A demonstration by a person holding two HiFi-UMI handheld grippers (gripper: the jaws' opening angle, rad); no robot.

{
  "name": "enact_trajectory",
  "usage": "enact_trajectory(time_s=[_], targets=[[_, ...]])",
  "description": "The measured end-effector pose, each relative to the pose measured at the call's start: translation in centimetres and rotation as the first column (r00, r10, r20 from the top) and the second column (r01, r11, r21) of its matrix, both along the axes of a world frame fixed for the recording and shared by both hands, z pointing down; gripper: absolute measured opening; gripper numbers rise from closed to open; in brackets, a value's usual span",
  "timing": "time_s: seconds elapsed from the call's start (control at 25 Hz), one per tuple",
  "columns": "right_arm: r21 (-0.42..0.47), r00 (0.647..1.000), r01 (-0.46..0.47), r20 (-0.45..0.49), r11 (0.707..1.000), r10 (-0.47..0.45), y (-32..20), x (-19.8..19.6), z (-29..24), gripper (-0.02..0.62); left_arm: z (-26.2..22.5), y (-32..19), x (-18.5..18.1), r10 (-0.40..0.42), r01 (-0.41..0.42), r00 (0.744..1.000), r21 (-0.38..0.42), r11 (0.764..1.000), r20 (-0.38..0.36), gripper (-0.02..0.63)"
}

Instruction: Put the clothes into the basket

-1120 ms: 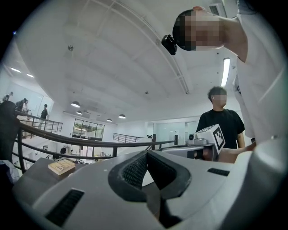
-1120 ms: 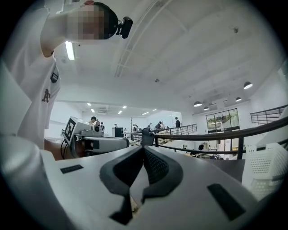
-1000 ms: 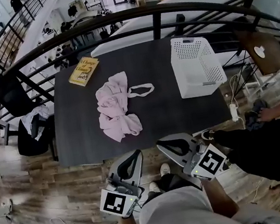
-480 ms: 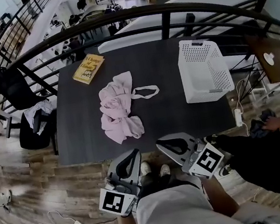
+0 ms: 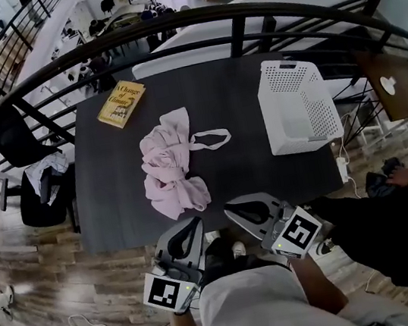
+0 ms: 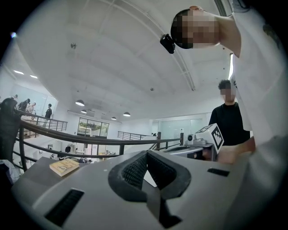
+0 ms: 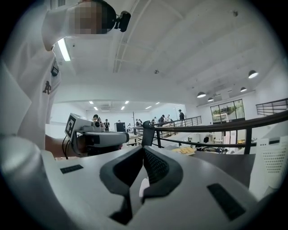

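- Both grippers have come up to the near edge of the table [image 5: 112, 188] since the earlier frame. Nothing on the tabletop looks to have shifted.
- Book [image 5: 121, 104]: it lies at the heap's 11 o'clock, well apart from it. It is no part of the job, so keep the reach clear of it.
- Left gripper [image 5: 196, 222]: its jaws are clenched tip to tip on nothing. The clothes [image 5: 169, 173] lie at its 12 o'clock, near. Spread the jaws wide before the tips reach the cloth, since shut tips would only push the heap away.
- Clothes: a pink crumpled heap in the middle of the table, not yet touched. A white strap [image 5: 212, 140] loops out at the heap's 3 o'clock and touches it. Whether it is joined to the heap I cannot tell. The cloth will likely hang limp, so bite a thick fold near the middle and watch for a trailing strap.
- Right gripper [image 5: 230, 209]: it is likewise clenched and empty, with the heap at its 11 o'clock. It is well placed to take the strap side.
- Basket [image 5: 296, 105]: white and perforated, at the right gripper's 1 o'clock, well apart from the clothes. It looks empty. Carry the cloth high enough to clear its wall and let go over the middle.
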State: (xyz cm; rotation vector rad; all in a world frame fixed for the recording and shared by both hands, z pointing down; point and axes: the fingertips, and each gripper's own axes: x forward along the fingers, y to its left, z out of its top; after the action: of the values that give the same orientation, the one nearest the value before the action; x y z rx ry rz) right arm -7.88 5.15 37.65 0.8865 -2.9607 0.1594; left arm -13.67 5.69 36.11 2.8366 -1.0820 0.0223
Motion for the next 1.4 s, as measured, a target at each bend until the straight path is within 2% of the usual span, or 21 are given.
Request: enact_trajectory(time_s=[0.28,0.92,1.16,1.4], targets=[[-0.05,1.0,-0.011,-0.02,0.999,0.01,-3.1,-1.0,1.3,0.017,1.1,-3.1,-0.8,0.025,-0.026,0.999,-0.049,0.998,-0.019,0.003],[-0.079,0.997,-0.015,-0.082,0.997,0.009,-10.0,-3.8,3.8,0.017,3.1,-10.2,-4.0,0.056,-0.058,0.998,-0.093,0.994,-0.022,0.003],[-0.114,0.992,0.001,-0.127,0.993,-0.015,-11.5,-3.7,5.6,0.018,4.3,-11.6,-4.2,0.038,-0.038,0.999,-0.116,0.993,-0.004,0.003],[-0.138,0.982,0.064,-0.168,0.988,-0.088,-12.6,-3.9,8.0,0.02,5.6,-12.7,-4.5,-0.02,0.02,1.0,-0.134,0.991,0.001,0.003]])
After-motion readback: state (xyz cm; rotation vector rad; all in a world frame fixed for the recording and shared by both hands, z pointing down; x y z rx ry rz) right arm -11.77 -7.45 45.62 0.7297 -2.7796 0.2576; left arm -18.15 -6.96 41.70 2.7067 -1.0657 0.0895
